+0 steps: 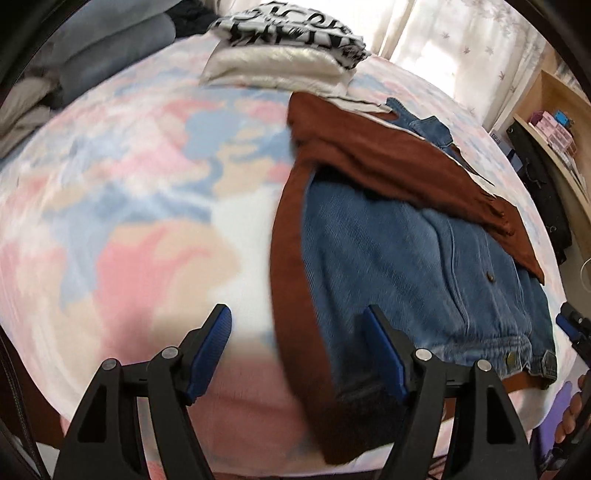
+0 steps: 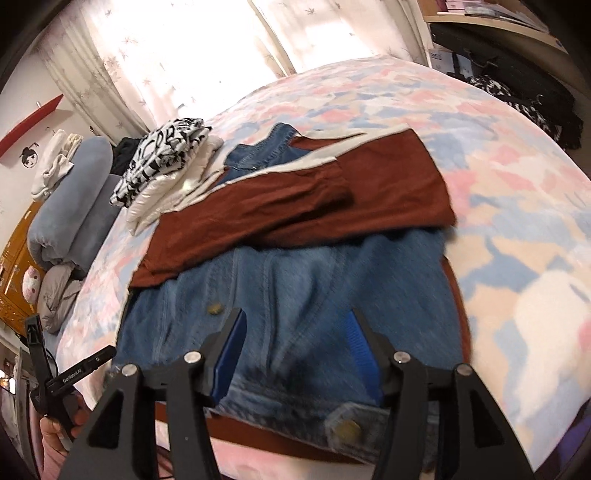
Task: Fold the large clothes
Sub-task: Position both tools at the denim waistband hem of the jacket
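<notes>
Hidden parts: lower edge of the denim jacket [image 2: 295, 295] cut off behind the right gripper's frame; most of the rust-brown garment [image 2: 314, 195] beneath the jacket out of sight, only a strip along its side and a folded part across its far half showing.
Blur: both views smeared by motion; weave and stitching hard to make out near the jaws.
Readable writing: small white lettering on the black body of the left gripper [image 2: 74, 373] at the lower left edge of the right view, too blurred to spell with certainty; bold black lettering on the black-and-white garment [image 1: 291, 26], illegible.
Left gripper [image 1: 297, 354]: jaws spread wide, holding nothing; brown strip lay between them, nearer the right-hand pad, contact not determinable.
Right gripper [image 2: 295, 354]: jaws spread wide, holding nothing; poised over the jacket's buttoned hem.
Task garment position: flat on the pastel patchwork bedspread [image 1: 129, 206], ahead of and to the right of the left jaws, directly between and ahead of the right jaws.
Surroundings: white padded item [image 1: 273, 70] under the black-and-white garment, far ahead of the jaws; grey-blue rolled bedding [image 2: 70, 206] far left; curtains [image 2: 184, 48] beyond; wooden shelf [image 1: 554, 122] far right.
</notes>
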Motion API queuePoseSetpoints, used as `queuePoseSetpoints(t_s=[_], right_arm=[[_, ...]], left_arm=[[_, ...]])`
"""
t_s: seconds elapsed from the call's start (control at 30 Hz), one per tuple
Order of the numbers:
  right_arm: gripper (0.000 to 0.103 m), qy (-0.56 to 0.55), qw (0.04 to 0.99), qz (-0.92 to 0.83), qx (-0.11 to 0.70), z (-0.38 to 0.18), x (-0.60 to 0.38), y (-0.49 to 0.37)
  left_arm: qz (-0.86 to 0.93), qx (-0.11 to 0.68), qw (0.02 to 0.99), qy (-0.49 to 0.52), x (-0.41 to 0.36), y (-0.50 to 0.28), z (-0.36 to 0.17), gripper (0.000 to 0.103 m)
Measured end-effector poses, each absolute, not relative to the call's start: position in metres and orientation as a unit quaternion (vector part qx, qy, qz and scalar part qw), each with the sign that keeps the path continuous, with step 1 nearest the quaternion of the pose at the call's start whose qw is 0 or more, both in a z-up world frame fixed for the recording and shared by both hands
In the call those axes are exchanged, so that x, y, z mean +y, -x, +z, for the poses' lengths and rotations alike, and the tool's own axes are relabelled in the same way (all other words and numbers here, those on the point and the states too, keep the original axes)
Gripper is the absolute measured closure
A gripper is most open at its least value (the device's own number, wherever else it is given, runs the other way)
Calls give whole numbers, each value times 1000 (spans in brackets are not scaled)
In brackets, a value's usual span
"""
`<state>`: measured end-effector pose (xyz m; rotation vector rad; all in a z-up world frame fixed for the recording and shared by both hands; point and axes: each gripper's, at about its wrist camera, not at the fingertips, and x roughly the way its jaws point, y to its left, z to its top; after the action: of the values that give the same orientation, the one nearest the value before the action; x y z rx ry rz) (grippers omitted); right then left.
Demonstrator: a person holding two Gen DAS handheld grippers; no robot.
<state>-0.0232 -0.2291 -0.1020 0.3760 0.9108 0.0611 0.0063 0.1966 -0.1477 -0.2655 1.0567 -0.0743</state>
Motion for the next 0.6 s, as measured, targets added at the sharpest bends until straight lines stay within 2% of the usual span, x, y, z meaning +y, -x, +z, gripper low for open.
queuePoseSetpoints(t_s=[0.6], right_arm=[[47, -182, 873, -34, 451, -125, -287, 75]], left_arm=[[-73, 480, 853, 193, 208, 9, -157, 25]])
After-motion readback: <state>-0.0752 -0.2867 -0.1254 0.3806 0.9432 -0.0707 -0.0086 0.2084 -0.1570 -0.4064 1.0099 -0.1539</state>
